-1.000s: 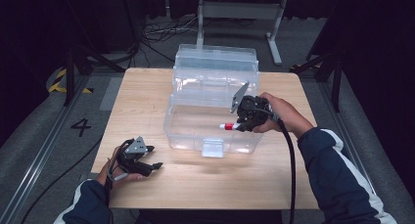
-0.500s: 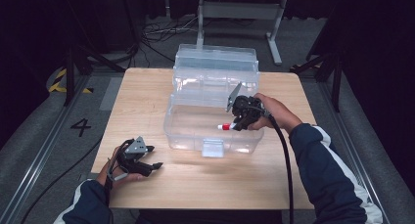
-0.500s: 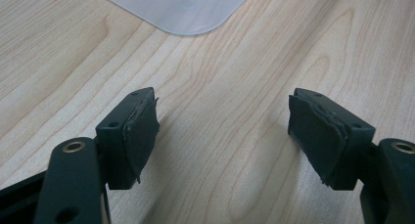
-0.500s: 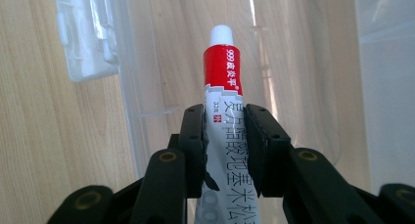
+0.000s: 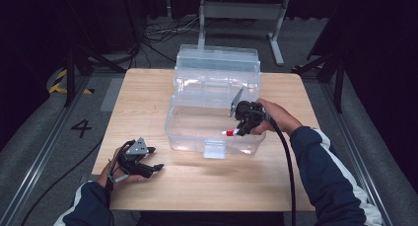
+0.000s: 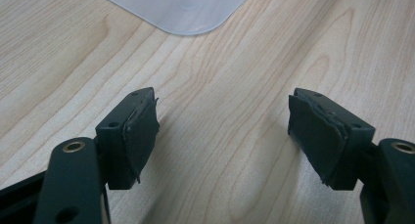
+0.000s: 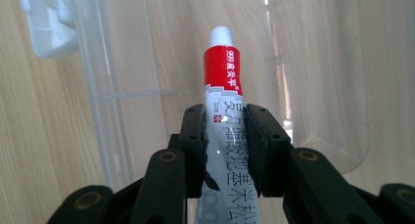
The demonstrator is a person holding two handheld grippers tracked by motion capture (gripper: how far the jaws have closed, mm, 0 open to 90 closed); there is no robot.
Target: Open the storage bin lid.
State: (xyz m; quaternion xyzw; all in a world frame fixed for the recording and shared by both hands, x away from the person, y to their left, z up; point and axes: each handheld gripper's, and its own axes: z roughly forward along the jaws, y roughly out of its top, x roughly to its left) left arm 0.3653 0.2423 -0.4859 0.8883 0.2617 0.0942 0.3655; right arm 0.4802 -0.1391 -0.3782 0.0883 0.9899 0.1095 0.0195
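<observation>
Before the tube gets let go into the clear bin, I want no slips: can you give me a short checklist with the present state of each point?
1. Right gripper shut on the tube: ok.
2. Tube cap on: ok.
3. Tube inside the clear bin, over its floor: ok.
4. Bin lid open, out of the way: ok.
5. Tube touching the bin floor: cannot tell.
6. Left gripper open, apart from the bin: ok.

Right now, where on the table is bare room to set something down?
Bare wood lies along the near edge of the table, between the left tongs and the right sleeve, and left of the clear bin. The middle is crowded: bin, right tongs and tube.
</observation>
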